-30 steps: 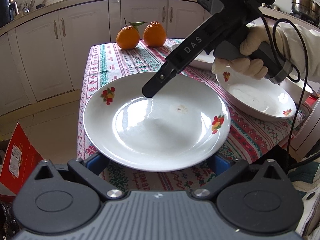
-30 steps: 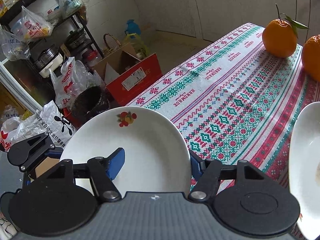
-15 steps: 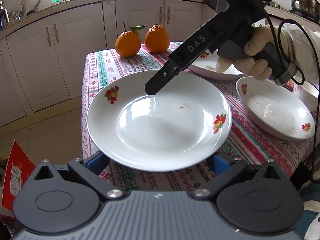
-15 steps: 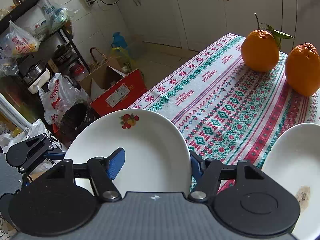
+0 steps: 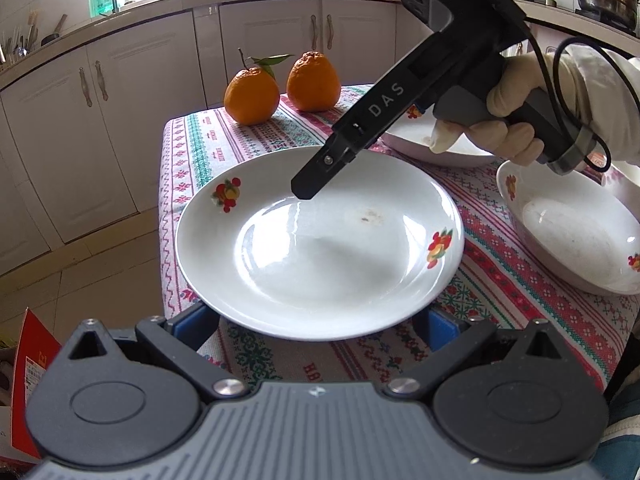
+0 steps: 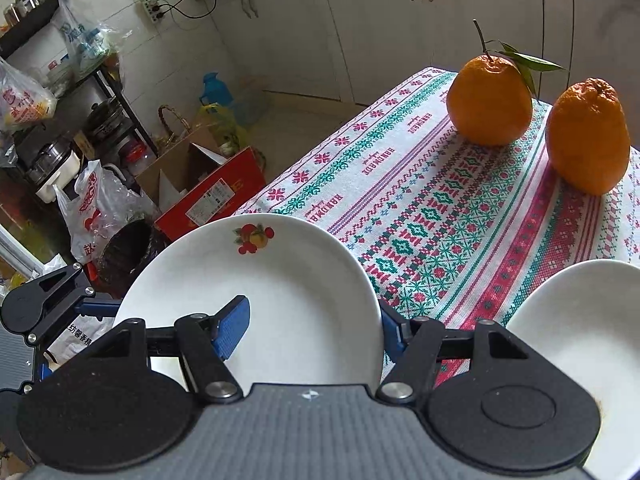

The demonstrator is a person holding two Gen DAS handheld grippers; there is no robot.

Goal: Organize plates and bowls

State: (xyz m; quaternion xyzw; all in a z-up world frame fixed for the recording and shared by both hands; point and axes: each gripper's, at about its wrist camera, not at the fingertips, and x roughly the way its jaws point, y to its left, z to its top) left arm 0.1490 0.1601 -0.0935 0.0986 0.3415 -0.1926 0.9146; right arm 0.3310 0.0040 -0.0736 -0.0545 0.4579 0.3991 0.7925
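Note:
A white plate with fruit decals [image 5: 320, 248] is held above the near end of the tablecloth-covered table [image 5: 248, 152]. My left gripper [image 5: 316, 320] is wide open with the plate's near rim between its blue pads. My right gripper [image 6: 312, 320] holds the plate [image 6: 280, 280]: one blue pad lies on top inside the rim, the other sits outside under the edge. It shows in the left wrist view [image 5: 316, 180] reaching down onto the plate's far side. A white bowl [image 5: 576, 236] sits at right, another dish [image 5: 432, 140] behind the hand.
Two oranges [image 5: 280, 88] stand at the table's far end, also in the right wrist view [image 6: 536, 120]. White cabinets [image 5: 120, 120] stand behind. A red box [image 6: 212, 204], bags and a dark bin [image 6: 128, 248] lie on the floor to the left.
The plate, held by my right gripper, has moved farther over the table toward the oranges. My left gripper stays open around its near rim.

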